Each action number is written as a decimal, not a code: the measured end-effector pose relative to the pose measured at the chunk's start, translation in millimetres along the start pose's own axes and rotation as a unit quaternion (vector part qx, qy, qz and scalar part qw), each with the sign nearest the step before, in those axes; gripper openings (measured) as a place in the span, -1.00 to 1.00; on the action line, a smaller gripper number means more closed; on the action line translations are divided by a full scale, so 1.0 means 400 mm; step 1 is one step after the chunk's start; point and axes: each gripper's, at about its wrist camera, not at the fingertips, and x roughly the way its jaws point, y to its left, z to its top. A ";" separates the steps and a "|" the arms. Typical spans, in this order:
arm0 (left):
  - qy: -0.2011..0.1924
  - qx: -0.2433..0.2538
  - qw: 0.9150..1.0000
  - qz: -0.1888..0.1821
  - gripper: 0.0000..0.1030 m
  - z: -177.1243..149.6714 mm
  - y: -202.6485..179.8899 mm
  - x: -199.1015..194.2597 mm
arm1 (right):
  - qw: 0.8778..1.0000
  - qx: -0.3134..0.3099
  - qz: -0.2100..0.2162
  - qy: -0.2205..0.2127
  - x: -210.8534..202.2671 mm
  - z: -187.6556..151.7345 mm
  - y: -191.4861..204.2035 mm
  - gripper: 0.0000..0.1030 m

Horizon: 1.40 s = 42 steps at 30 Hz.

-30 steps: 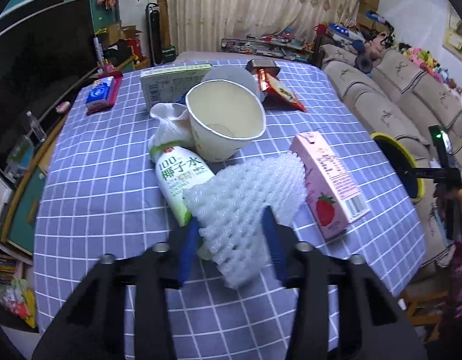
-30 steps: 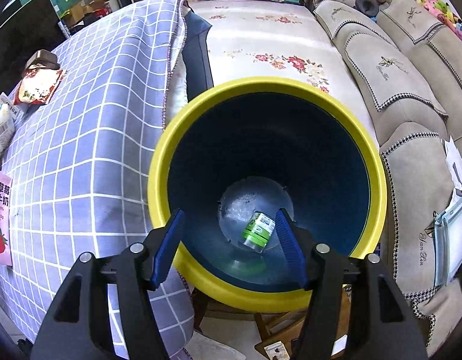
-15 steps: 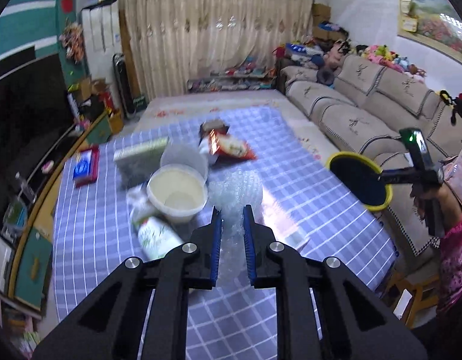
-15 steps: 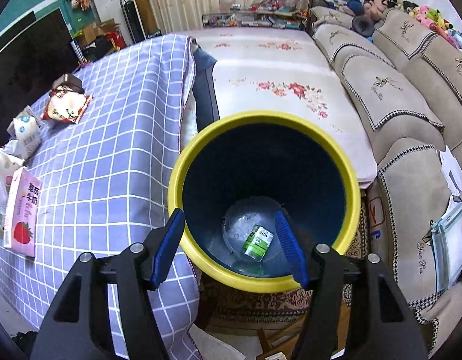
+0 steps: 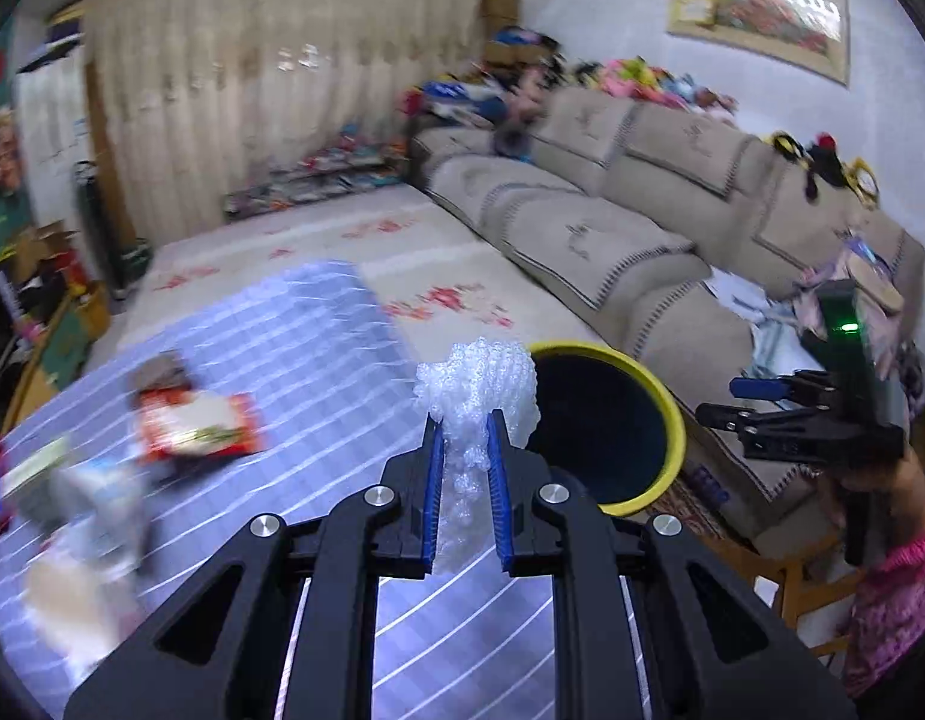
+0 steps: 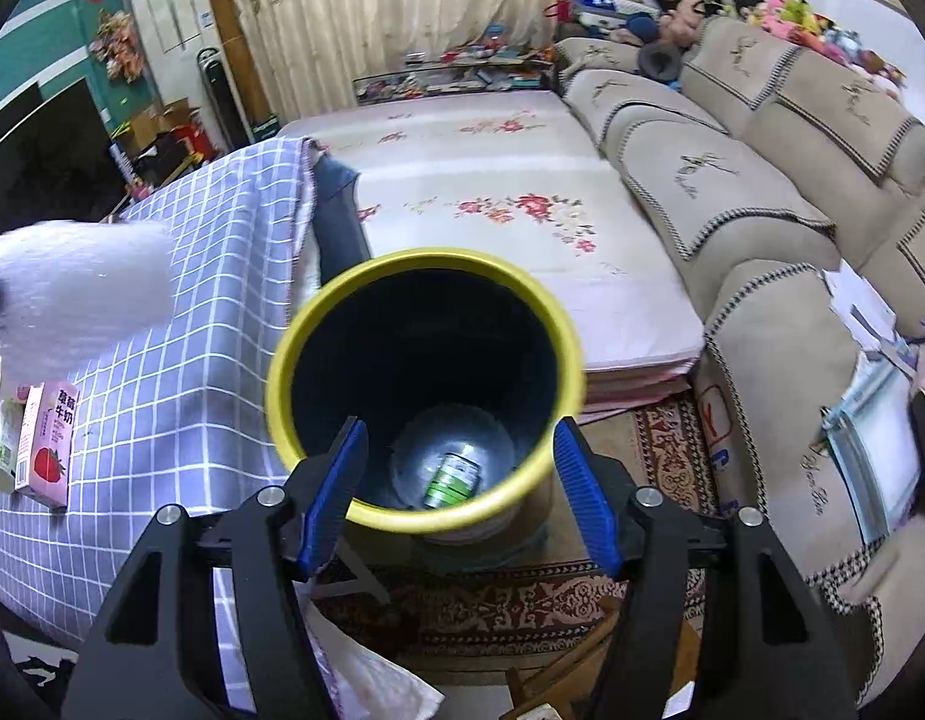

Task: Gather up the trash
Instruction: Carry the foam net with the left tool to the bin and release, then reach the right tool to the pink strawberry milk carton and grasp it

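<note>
Foam net (image 5: 477, 396) now lifted, near bin (image 5: 642, 378)

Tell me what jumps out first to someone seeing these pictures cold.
The crumpled white foam net, pinched between the blue pads of the left gripper, sits front and centre in the left wrist view. Just beyond it stands the yellow-rimmed dark bin beside the checked tablecloth, with a green-labelled bottle lying at its bottom. The right gripper hangs open over the bin's mouth, holding nothing.
</note>
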 end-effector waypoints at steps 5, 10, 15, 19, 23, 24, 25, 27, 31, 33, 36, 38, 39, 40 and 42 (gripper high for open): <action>0.043 0.030 0.998 -0.018 -0.70 0.044 -0.106 0.187 | 1.000 0.017 -0.013 -0.004 -0.030 -0.029 -0.058 0.23; 0.078 0.049 0.996 -0.014 -0.41 0.058 -0.184 0.340 | 0.999 0.028 -0.016 -0.004 -0.040 -0.046 -0.089 0.25; 0.099 0.036 0.994 -0.008 0.12 0.041 -0.195 0.429 | 0.999 0.030 -0.012 -0.001 -0.036 -0.050 -0.095 0.26; 0.092 0.011 0.995 -0.020 0.31 0.031 -0.165 0.386 | 1.000 0.029 -0.007 -0.003 -0.034 -0.054 -0.083 0.27; 0.057 -0.010 0.998 -0.018 0.52 0.019 -0.120 0.251 | 1.000 0.027 0.003 -0.004 -0.028 -0.059 -0.056 0.29; 0.046 -0.011 0.999 -0.013 0.57 0.012 -0.106 0.210 | 1.000 0.025 0.006 -0.003 -0.025 -0.061 -0.047 0.29; 0.038 -0.013 0.999 -0.007 0.64 0.002 -0.092 0.169 | 1.000 0.022 0.009 -0.002 -0.022 -0.063 -0.037 0.29; 0.029 -0.021 0.999 0.000 0.68 -0.020 -0.064 0.101 | 1.000 0.013 0.019 0.003 -0.010 -0.069 -0.005 0.29; 0.008 -0.045 0.999 0.020 0.78 -0.084 0.009 -0.039 | 0.999 -0.003 0.039 0.006 -0.001 -0.077 0.066 0.30; -0.001 -0.066 0.997 0.043 0.83 -0.128 0.057 -0.114 | 0.999 -0.012 0.053 0.004 -0.001 -0.080 0.108 0.30; -0.014 -0.092 0.992 0.087 0.88 -0.192 0.122 -0.208 | 0.996 -0.037 0.077 0.001 -0.006 -0.088 0.202 0.30; -0.024 -0.113 0.986 0.123 0.90 -0.235 0.167 -0.267 | 0.994 -0.056 0.095 -0.004 -0.011 -0.098 0.268 0.30; -0.028 -0.122 0.983 0.137 0.90 -0.255 0.187 -0.292 | 0.992 -0.069 0.107 -0.004 -0.012 -0.106 0.312 0.30; -0.032 -0.136 0.978 0.157 0.91 -0.280 0.213 -0.324 | 0.990 -0.079 0.115 -0.005 -0.015 -0.113 0.346 0.30; -0.036 -0.153 0.971 0.181 0.91 -0.315 0.251 -0.367 | 0.984 -0.111 0.138 -0.005 -0.016 -0.130 0.437 0.31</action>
